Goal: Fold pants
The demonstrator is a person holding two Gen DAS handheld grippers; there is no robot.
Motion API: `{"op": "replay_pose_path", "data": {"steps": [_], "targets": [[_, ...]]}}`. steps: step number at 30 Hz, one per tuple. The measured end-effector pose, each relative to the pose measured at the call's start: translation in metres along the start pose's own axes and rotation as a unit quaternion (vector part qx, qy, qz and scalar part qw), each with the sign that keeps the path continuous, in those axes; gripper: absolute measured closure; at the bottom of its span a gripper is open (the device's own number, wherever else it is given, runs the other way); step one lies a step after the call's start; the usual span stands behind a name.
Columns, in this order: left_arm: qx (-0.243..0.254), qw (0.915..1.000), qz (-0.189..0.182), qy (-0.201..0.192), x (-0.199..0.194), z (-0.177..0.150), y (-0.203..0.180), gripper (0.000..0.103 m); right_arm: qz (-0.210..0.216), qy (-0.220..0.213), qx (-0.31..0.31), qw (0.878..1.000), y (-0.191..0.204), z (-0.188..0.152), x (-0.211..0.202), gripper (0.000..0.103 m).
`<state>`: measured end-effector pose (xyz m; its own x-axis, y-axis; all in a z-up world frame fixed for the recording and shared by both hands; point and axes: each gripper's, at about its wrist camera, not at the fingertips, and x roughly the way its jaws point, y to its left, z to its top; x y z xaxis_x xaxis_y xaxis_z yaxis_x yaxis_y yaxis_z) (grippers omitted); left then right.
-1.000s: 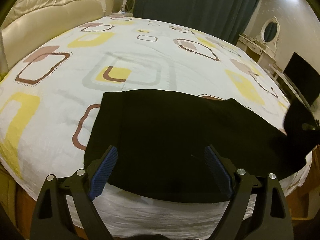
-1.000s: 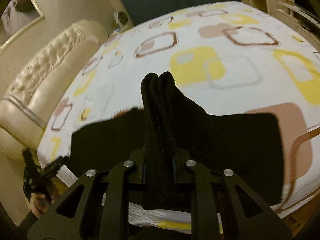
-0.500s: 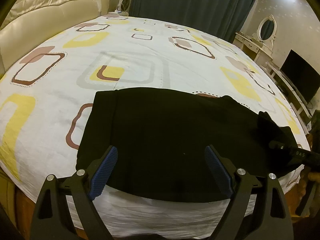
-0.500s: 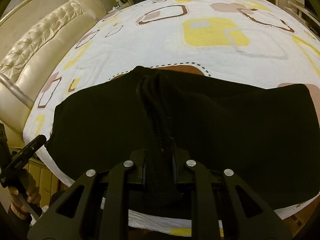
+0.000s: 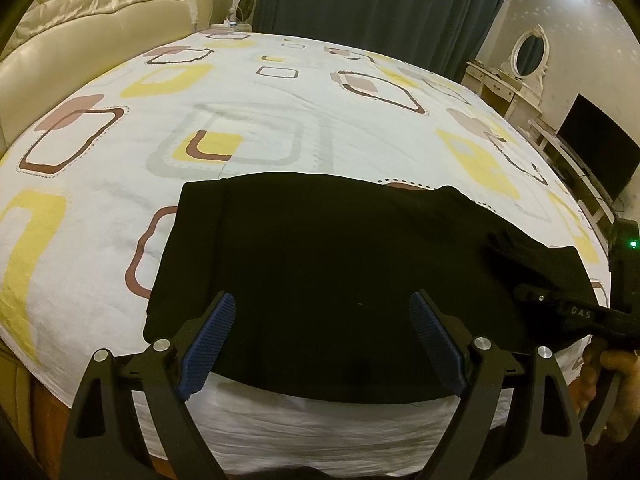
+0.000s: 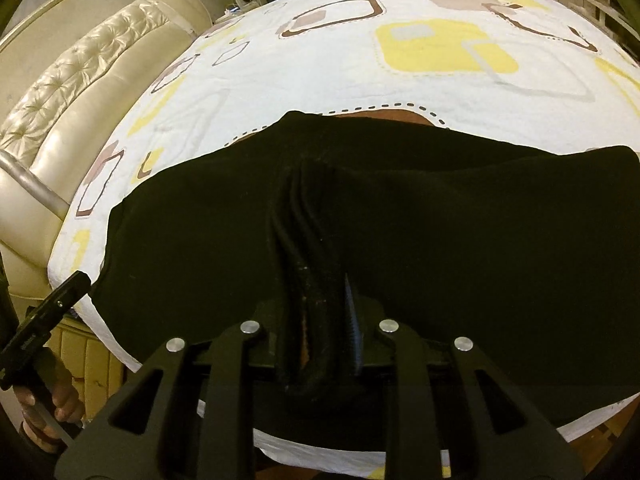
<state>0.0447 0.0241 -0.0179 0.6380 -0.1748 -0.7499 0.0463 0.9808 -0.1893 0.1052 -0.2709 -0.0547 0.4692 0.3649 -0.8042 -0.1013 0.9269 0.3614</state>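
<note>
Right wrist: right gripper (image 6: 316, 312) fingers pinch pants (image 6: 460, 240) (left gripper (image 5: 320, 344) spread wide).

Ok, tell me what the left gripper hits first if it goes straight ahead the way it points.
Probably the black pants: the open left gripper points at them, nothing between its fingers. Its height above the cloth is unclear; the bed lies beyond.

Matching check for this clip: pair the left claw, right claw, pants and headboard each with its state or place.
1. left claw
2. right claw
3. pants
4. headboard

a. cream, tufted, at the bed's left side
b. open, holding nothing
c. black, lying on the patterned bedsheet
d. shut on a bunch of black fabric

Pairs: 1-b, 2-d, 3-c, 4-a
</note>
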Motion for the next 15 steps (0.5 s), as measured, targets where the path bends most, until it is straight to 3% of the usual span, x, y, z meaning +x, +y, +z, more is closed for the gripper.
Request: {"op": "replay_pose_path", "data": {"steps": [5, 8, 12, 15], "targets": [[0.005, 1.0, 0.0, 0.0, 0.0, -0.001, -0.002, 0.015, 0.055, 0.0, 0.035, 0.998, 0.0, -0.004, -0.003, 0.062], [0.004, 1.0, 0.0, 0.0, 0.0, -0.001, -0.003, 0.015, 0.095, 0.012, 0.048, 0.994, 0.006, -0.011, -0.001, 0.059], [0.005, 1.0, 0.001, 0.0, 0.0, -0.002, -0.003, 0.015, 0.089, 0.016, 0.027, 0.996, 0.015, -0.018, 0.007, 0.052], [0.008, 1.0, 0.0, 0.001, -0.001, -0.003, -0.004, 0.015, 0.112, 0.009, 0.03, 0.993, 0.012, -0.018, 0.007, 0.046]]}}
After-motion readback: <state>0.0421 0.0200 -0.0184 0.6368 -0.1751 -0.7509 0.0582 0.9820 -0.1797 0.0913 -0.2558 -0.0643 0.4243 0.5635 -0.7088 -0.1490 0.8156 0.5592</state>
